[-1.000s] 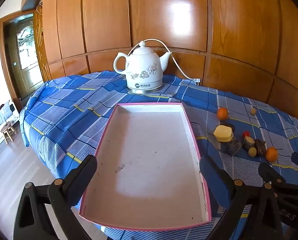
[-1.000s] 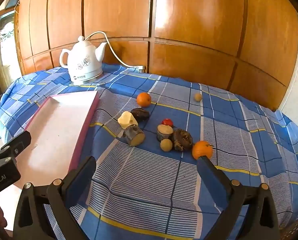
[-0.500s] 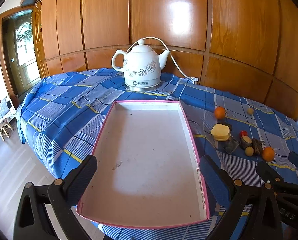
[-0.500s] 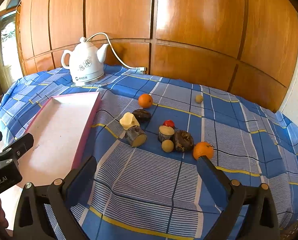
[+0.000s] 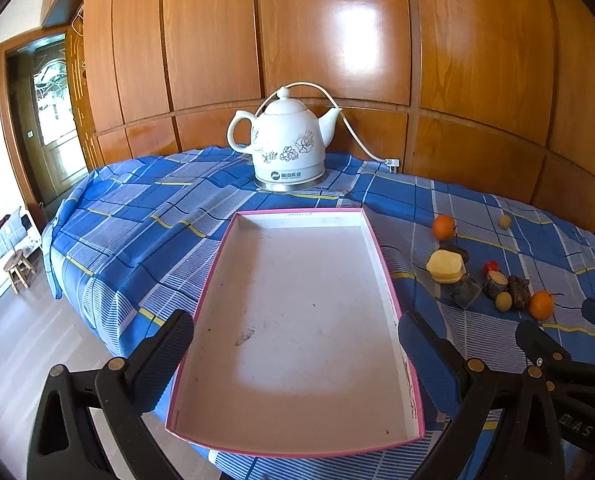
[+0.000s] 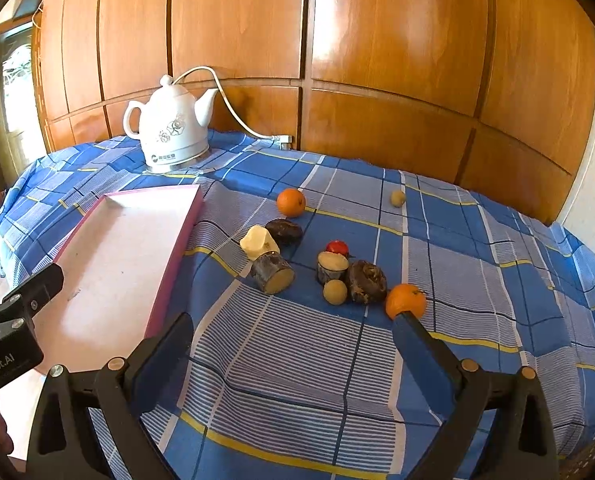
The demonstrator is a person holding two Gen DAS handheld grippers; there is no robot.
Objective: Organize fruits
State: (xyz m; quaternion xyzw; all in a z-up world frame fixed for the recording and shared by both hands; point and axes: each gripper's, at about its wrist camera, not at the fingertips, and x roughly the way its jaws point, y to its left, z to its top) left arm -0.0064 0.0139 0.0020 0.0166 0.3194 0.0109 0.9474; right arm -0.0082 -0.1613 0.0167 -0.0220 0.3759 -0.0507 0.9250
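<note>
Pink-rimmed tray (image 5: 381, 256), bare inside, on blue plaid cloth (image 5: 137, 232) beneath left gripper (image 5: 295, 330) — jaws wide apart, holding nothing. Right-wrist view: fruits (image 6: 329, 264) scattered just right of tray, ahead of right gripper (image 6: 291, 330) — spread, unladen.

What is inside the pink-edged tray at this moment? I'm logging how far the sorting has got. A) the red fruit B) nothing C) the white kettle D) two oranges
B: the tray holds nothing but a few smudges on its floor, while both oranges and the red fruit lie on the blue checked cloth beside it, and the kettle stands beyond its far end.
</note>
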